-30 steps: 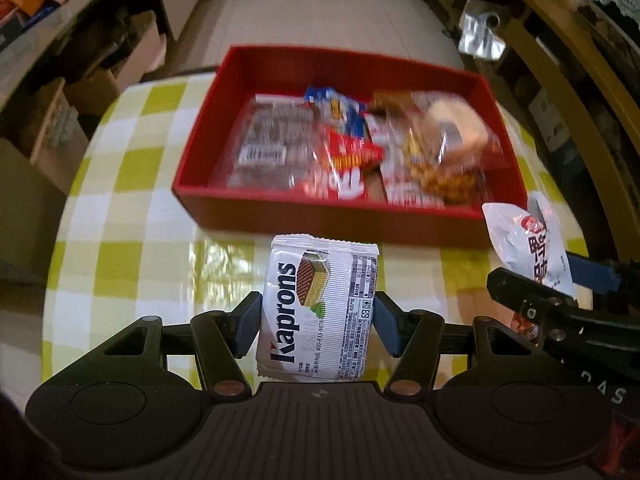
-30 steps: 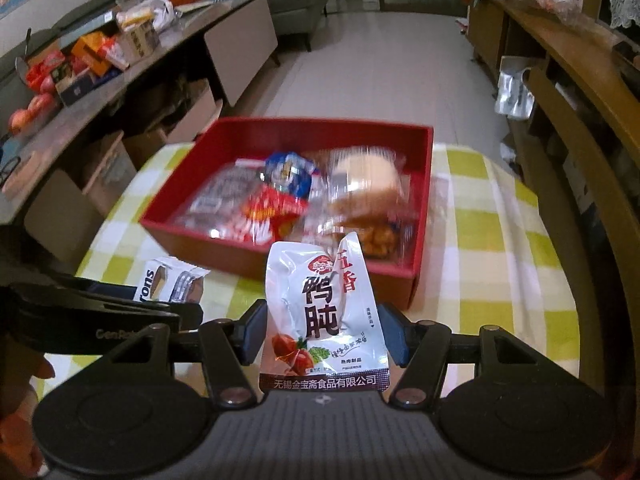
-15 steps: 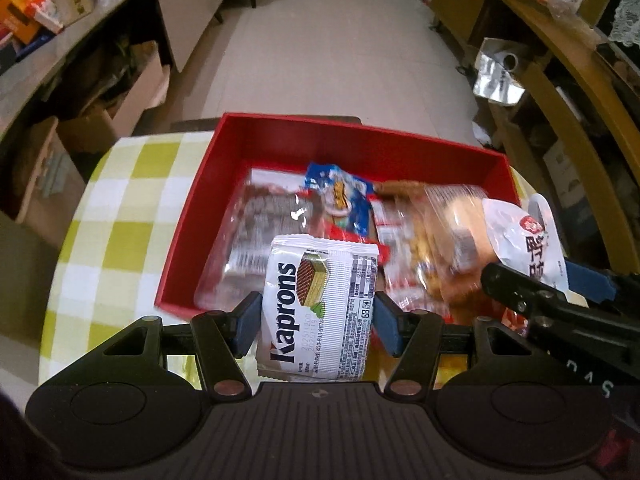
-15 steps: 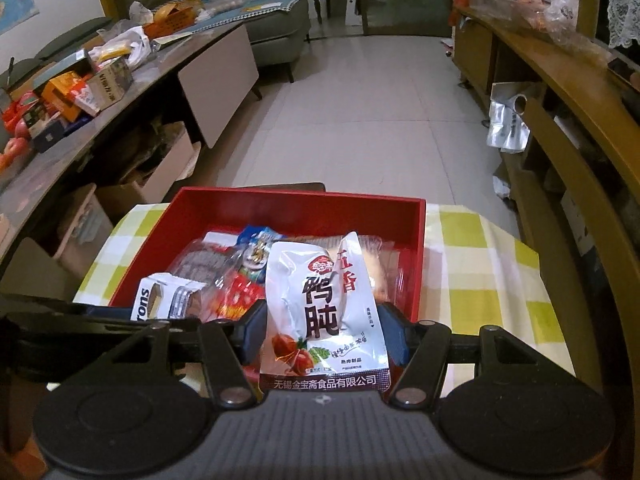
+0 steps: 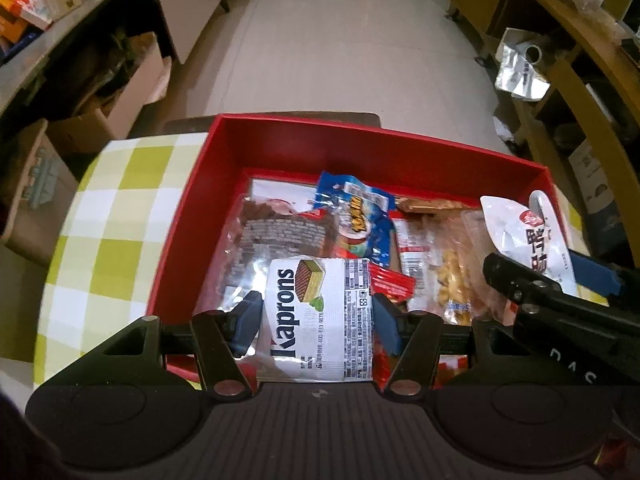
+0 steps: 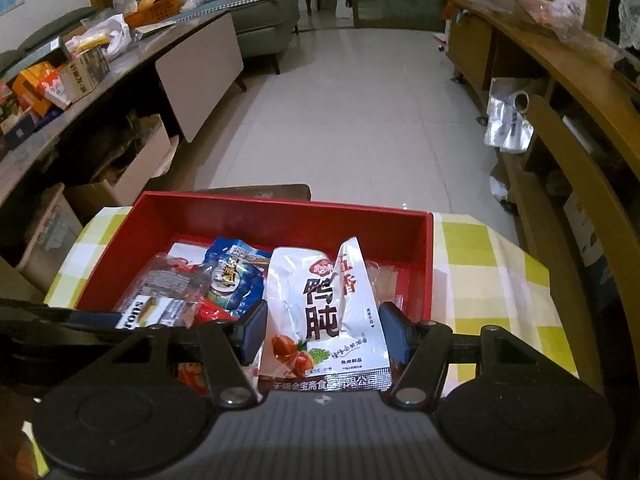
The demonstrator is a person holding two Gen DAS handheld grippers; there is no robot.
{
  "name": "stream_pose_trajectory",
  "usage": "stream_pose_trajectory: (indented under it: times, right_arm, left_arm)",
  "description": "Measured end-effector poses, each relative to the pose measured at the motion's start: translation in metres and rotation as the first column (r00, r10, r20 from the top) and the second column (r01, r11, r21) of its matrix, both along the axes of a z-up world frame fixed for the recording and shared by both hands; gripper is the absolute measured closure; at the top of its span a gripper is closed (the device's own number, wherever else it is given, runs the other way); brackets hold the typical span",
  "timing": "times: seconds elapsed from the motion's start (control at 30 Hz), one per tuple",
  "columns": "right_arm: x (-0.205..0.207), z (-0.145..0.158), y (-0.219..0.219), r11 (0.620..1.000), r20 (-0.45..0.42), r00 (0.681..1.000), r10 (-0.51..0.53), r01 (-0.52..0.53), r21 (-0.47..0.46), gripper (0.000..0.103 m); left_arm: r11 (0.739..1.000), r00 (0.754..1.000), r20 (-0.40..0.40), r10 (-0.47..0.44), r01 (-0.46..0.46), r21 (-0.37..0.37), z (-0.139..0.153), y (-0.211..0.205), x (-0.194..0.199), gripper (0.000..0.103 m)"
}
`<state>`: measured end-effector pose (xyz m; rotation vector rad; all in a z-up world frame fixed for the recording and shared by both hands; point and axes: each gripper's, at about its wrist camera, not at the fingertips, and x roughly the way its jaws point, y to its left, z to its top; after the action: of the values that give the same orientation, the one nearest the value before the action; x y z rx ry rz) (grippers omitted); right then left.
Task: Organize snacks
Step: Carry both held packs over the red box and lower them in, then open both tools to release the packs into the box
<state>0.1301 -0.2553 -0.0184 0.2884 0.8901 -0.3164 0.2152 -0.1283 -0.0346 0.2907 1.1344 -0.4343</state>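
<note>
Both grippers over the red box (image 5: 180, 240), each loaded. Left gripper (image 5: 316, 312) clamps a white Kaprons wafer pack (image 5: 316, 316) by its two side edges; right gripper (image 6: 324, 330) pinches a white duck-gizzard pouch (image 6: 324, 308) the same way. Risk, as I judge it: the two tools sit close, the right one's arm crowding in at 3 o'clock of the left view, so releasing together could knock one against the other or send a pack onto the checked tablecloth (image 5: 104, 200). Box already heaped: a clear bag of dark biscuits (image 5: 276, 236) at 10 o'clock of the wafer pack, a blue packet (image 5: 356, 216) at 12, pale snacks in clear wrap (image 5: 448, 264) at 2. Slick film on slick film; a new pack may slide off. Wafer pack flat, crisp, printed face up; pouch soft, creased, top corner folded.
</note>
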Motion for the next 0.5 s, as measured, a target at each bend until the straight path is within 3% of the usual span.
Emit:
stream_pose_trajectory:
  times: [0.23, 0.5]
  right_arm:
    - [-0.0026, 0.0037, -0.0044, 1.0, 0.018, 1.0, -0.015, 0.014, 0.007, 0.034]
    - [-0.0046, 0.0082, -0.0049, 1.0, 0.021, 0.999, -0.026, 0.026, 0.014, 0.033]
  left_arm:
    - [1.0, 1.0, 0.008, 0.01, -0.01, 0.005, -0.0005, 0.0011, 0.0009, 0.024]
    - [1.0, 1.0, 0.019, 0.007, -0.007, 0.006, 0.003, 0.0008, -0.0013, 0.022]
